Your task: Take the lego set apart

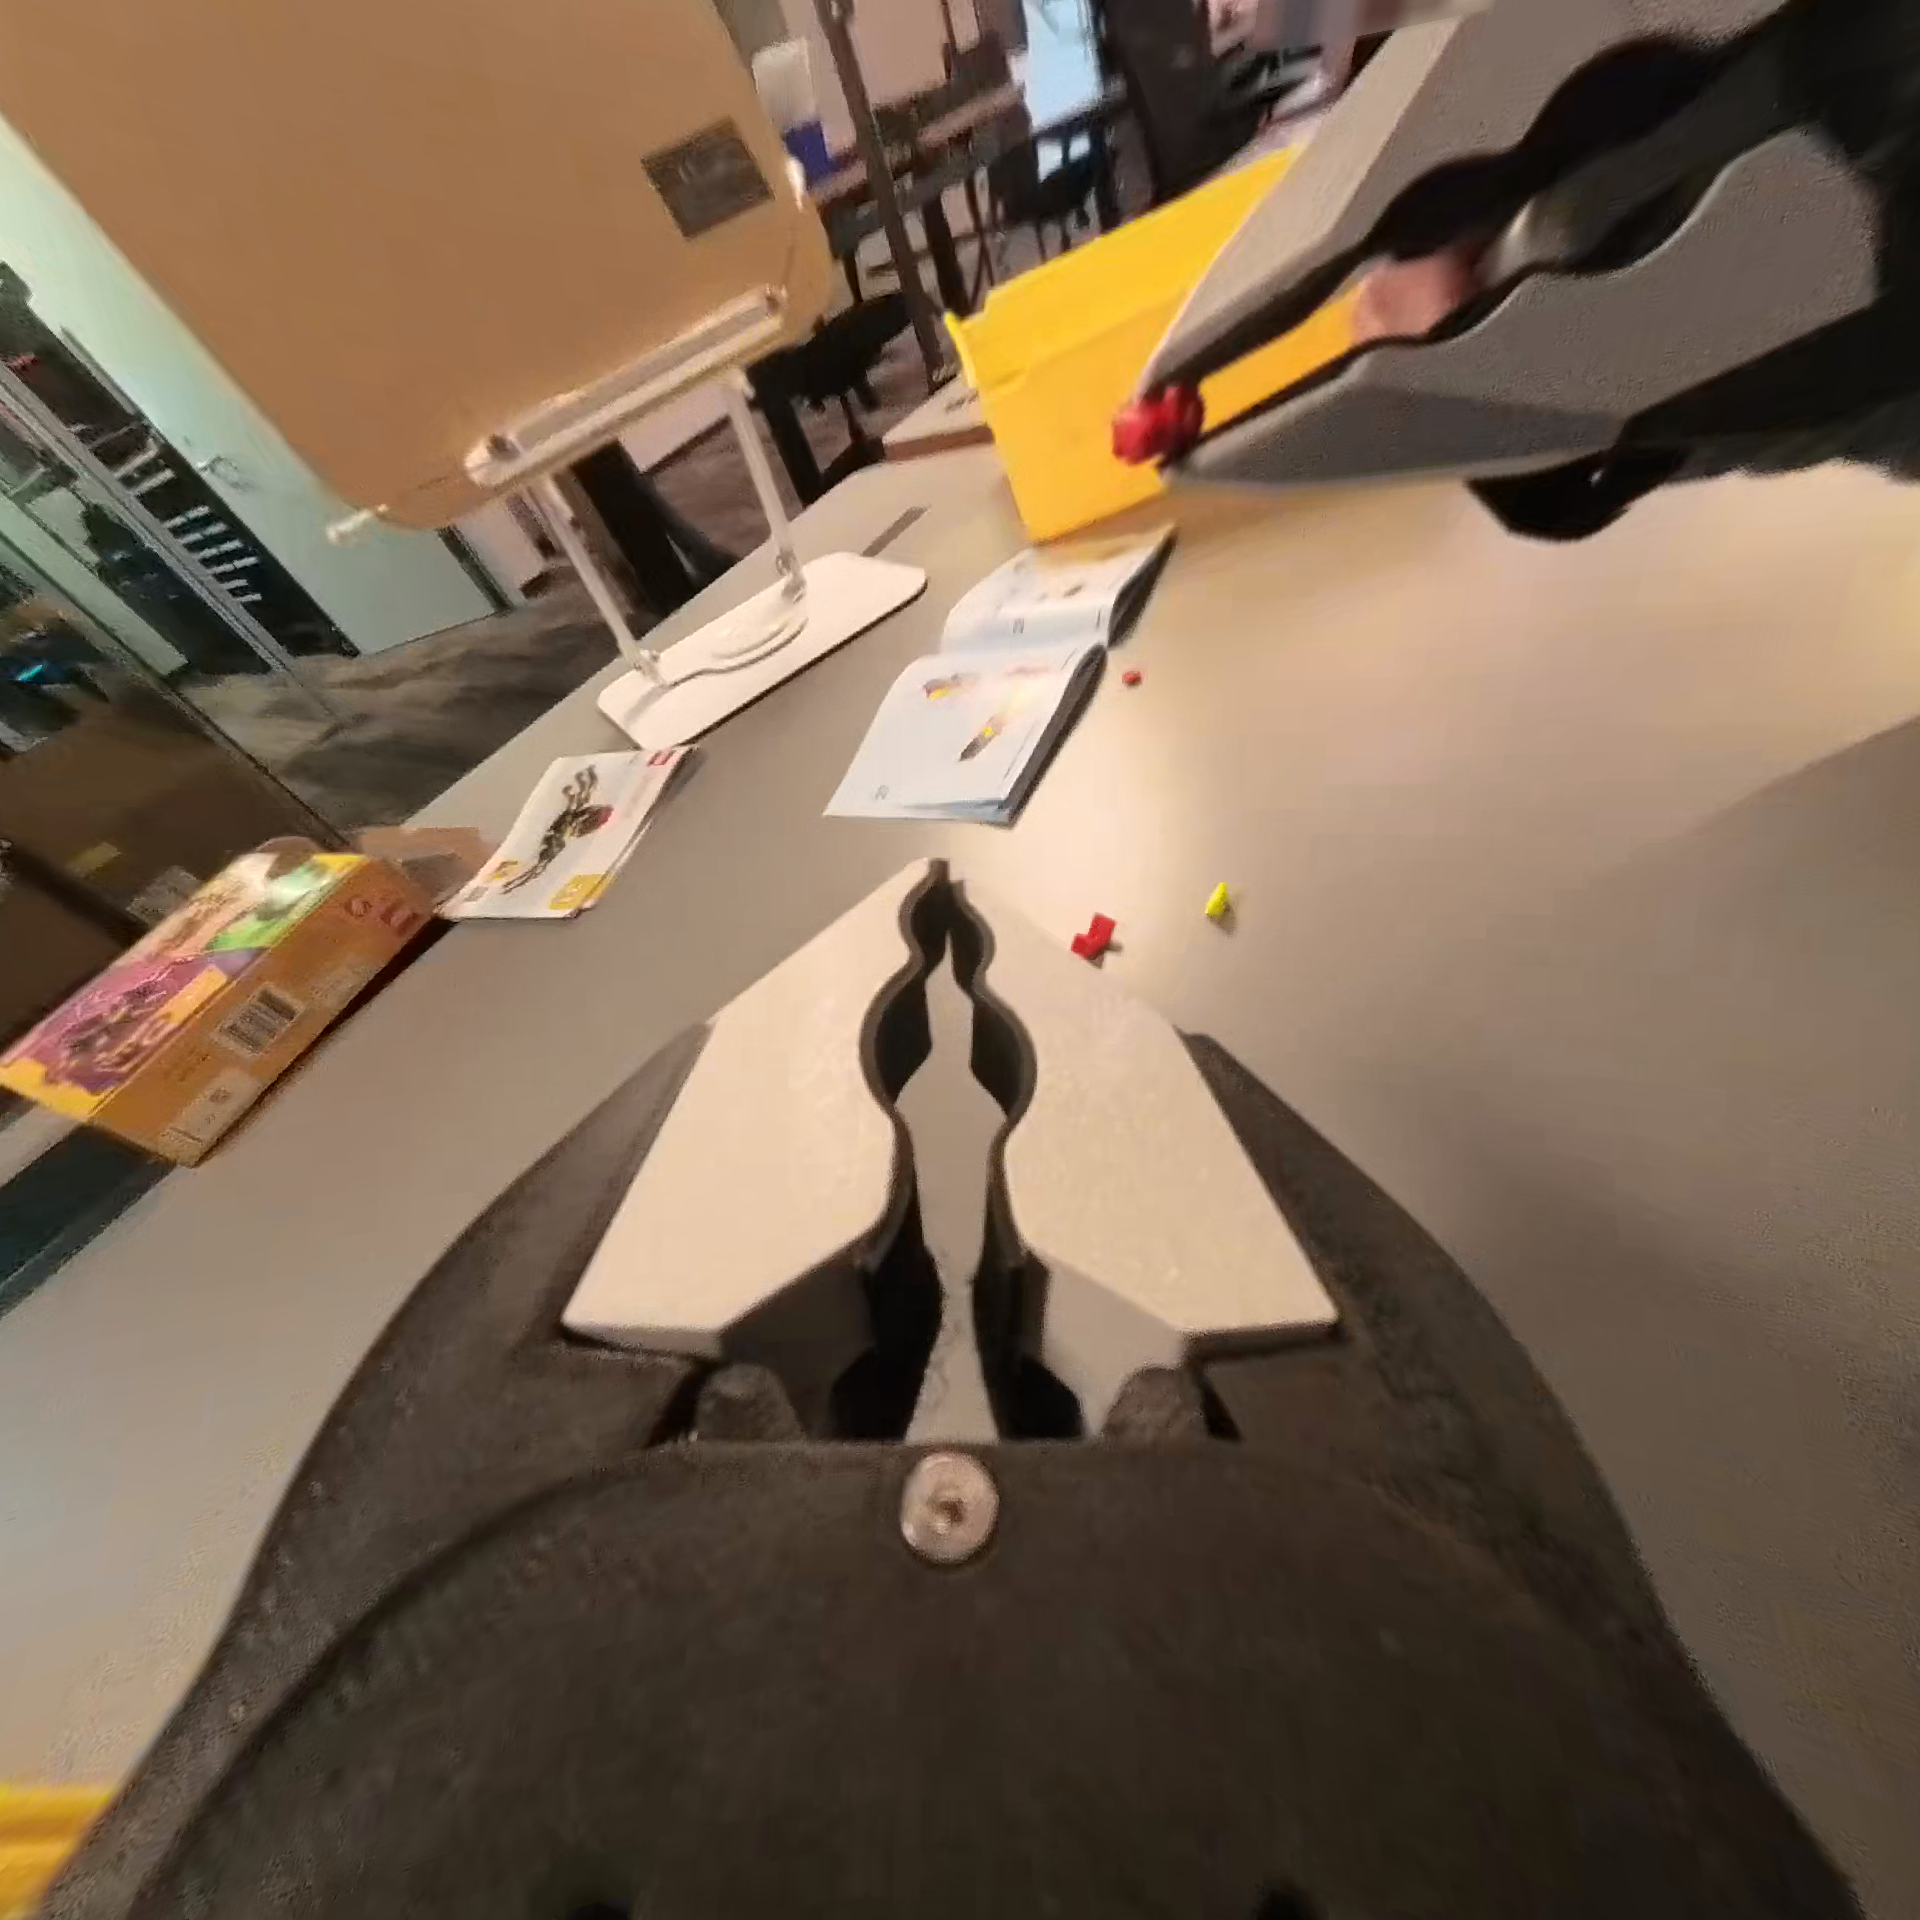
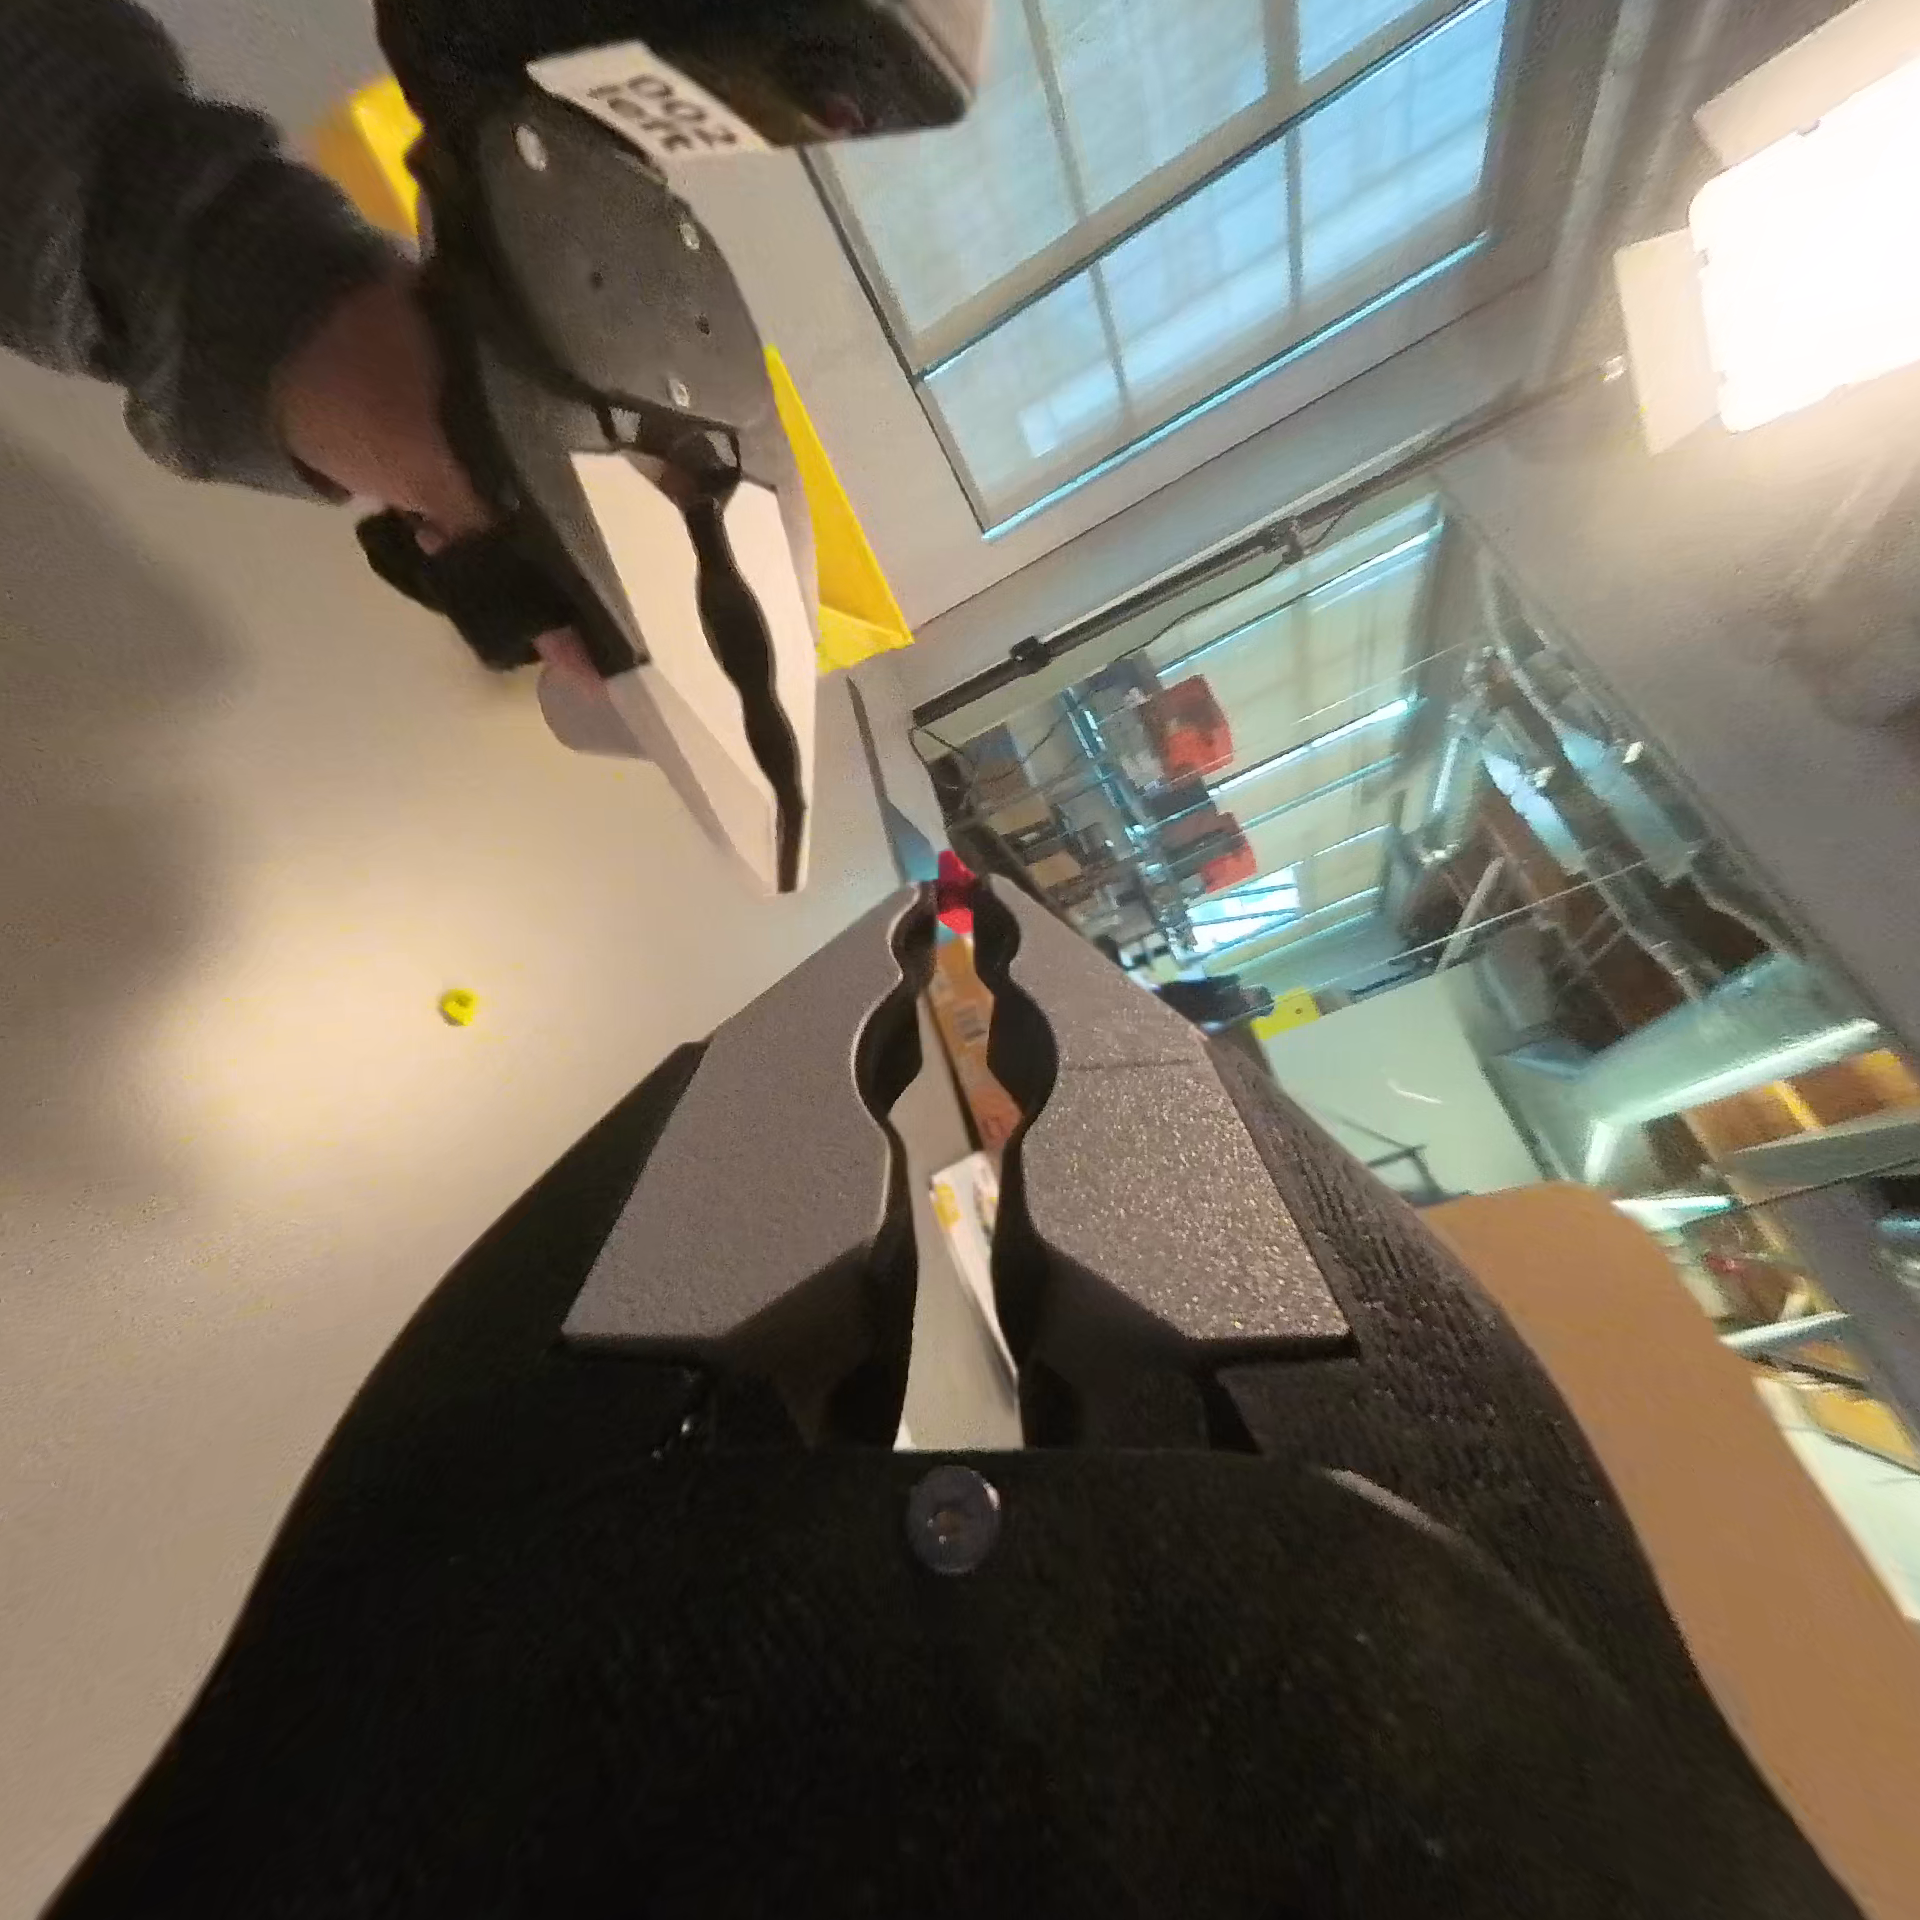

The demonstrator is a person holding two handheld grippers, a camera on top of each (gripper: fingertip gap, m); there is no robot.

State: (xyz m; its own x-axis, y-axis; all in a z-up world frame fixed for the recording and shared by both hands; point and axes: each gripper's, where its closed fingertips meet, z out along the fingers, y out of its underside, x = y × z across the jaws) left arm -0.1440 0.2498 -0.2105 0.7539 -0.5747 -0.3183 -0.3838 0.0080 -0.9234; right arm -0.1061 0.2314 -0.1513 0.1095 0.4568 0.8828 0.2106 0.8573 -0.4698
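Left wrist view: pale grey worktop (image 1: 1455,1143), glass partitions and shelving far left, dark chairs and tables behind. On the worktop: a tan panel on a clear stand with white base (image 1: 769,644), a yellow bin (image 1: 1070,416) far right, an open instruction booklet (image 1: 987,717), a second, closed booklet (image 1: 571,831), and a printed cardboard box (image 1: 208,1008) at the near left edge. Box and booklets carry print and a barcode; not transcribed.

Loose pieces: red brick (image 1: 1093,935), small yellow-green piece (image 1: 1218,899), a tiny red bit (image 1: 1131,677) by the open booklet.

Left tool (image 1: 940,883): pale fingers brought together at the tips, nothing between them, held above the worktop.

Right tool (image 1: 1169,426): enters from upper right, tips pinched on a small red lego piece (image 1: 1153,421), in front of the yellow bin, off the surface.

Right wrist view: frame rotated, windows and racks beyond. Right tool (image 2: 954,899) grips the red lego piece (image 2: 954,894) at its tips. Left tool (image 2: 784,852) hangs just beside it, tips apparently not touching the piece, though blur makes this unsure. A grey sleeve (image 2: 156,260) and hand (image 2: 353,405) hold it. A white sticker with writing sits on its body.
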